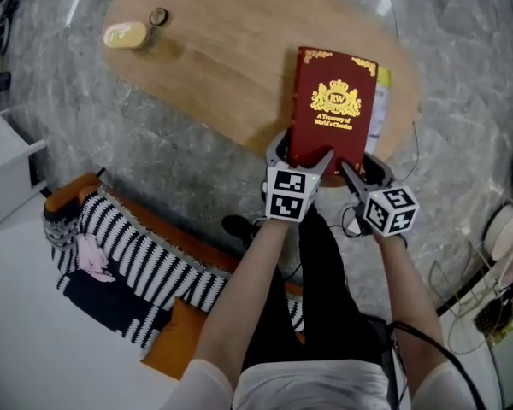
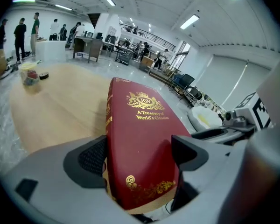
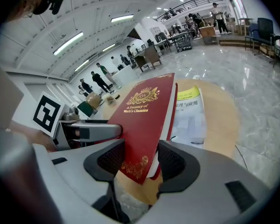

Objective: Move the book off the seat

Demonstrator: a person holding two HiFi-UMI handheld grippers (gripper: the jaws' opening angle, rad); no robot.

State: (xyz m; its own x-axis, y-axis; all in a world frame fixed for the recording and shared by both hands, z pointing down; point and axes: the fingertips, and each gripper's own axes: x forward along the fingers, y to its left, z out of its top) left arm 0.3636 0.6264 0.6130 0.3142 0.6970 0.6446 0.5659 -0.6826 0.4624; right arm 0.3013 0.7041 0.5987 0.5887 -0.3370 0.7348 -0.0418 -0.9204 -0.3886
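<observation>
A dark red hardback book (image 1: 332,109) with gold print lies over the near right end of the oval wooden table (image 1: 214,49). Both grippers hold its near edge. My left gripper (image 1: 301,156) is shut on the near left corner, and its pads press the cover in the left gripper view (image 2: 140,155). On the near right corner my right gripper (image 1: 362,167) is shut too, with the book (image 3: 147,111) tilted between its pads (image 3: 142,160). A white leaflet (image 1: 379,109) with a yellow top lies under the book's right side.
A yellow-lidded tub (image 1: 126,34) and a small round thing (image 1: 159,15) stand at the table's far left. An orange seat with a striped throw (image 1: 137,254) is at lower left, a white cabinet (image 1: 4,169) at the left, a wire rack (image 1: 496,289) at the right.
</observation>
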